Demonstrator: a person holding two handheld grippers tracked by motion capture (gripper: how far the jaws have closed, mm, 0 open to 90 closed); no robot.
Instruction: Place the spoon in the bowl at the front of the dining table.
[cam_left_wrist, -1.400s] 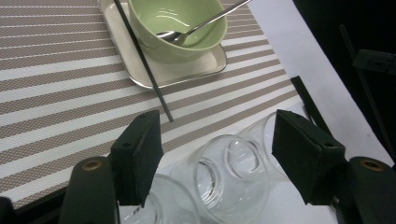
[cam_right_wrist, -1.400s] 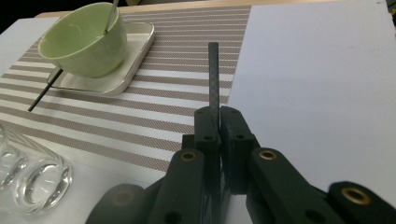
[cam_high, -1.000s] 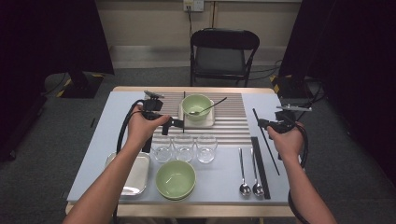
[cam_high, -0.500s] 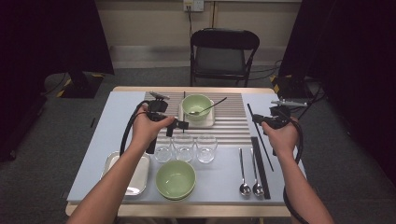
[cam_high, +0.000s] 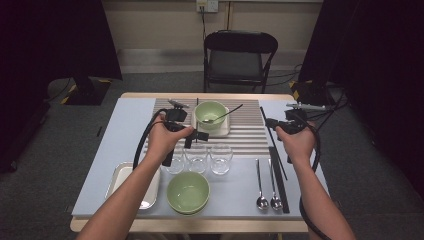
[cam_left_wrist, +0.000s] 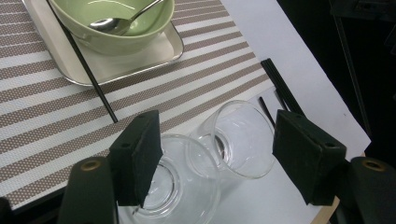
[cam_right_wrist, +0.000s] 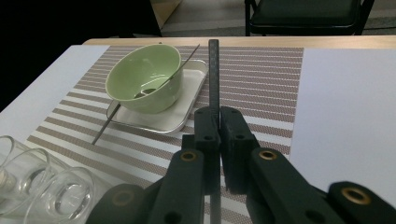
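right gripper (cam_right_wrist: 218, 140) clamped on a black chopstick (cam_right_wrist: 214, 79); the stick runs on past the pads, over the striped mat (cam_right_wrist: 261, 88), its tip to the right of the green bowl (cam_right_wrist: 144, 81). in the high view the same gripper (cam_high: 272, 122) sits off the right edge of the mat, the stick slanting toward the near side of the bench (cam_high: 125, 125). left gripper (cam_left_wrist: 215, 158) jaws wide, nothing between the pads, hanging over the clear glasses (cam_left_wrist: 243, 135) just on the near side of the mat. the bowl rests on a small tray (cam_left_wrist: 140, 56) on the mat, a spoon (cam_left_wrist: 116, 21) inside it and a second chopstick (cam_left_wrist: 84, 65) leaning on the tray.
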